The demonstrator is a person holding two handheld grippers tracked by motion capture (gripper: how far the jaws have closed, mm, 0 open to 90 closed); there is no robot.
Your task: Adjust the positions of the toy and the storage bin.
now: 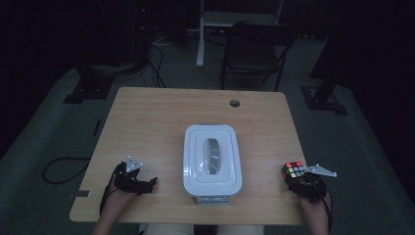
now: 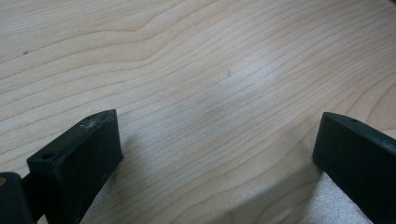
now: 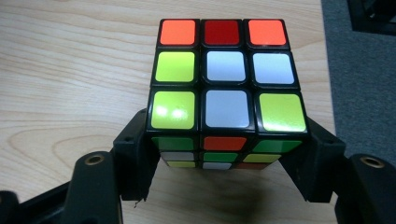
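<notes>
While our right gripper (image 3: 226, 154) jaws clamp the cube (image 3: 226, 88), left gripper (image 2: 215, 158) jaws gaping empty, we carry it level toward the box (image 1: 212, 159).

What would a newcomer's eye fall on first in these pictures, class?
The bright cube puzzle stands out first, clamped in the right gripper near the table's right edge. Next comes the white lidded box at the table's middle, while the left gripper rests open on bare wood.
</notes>
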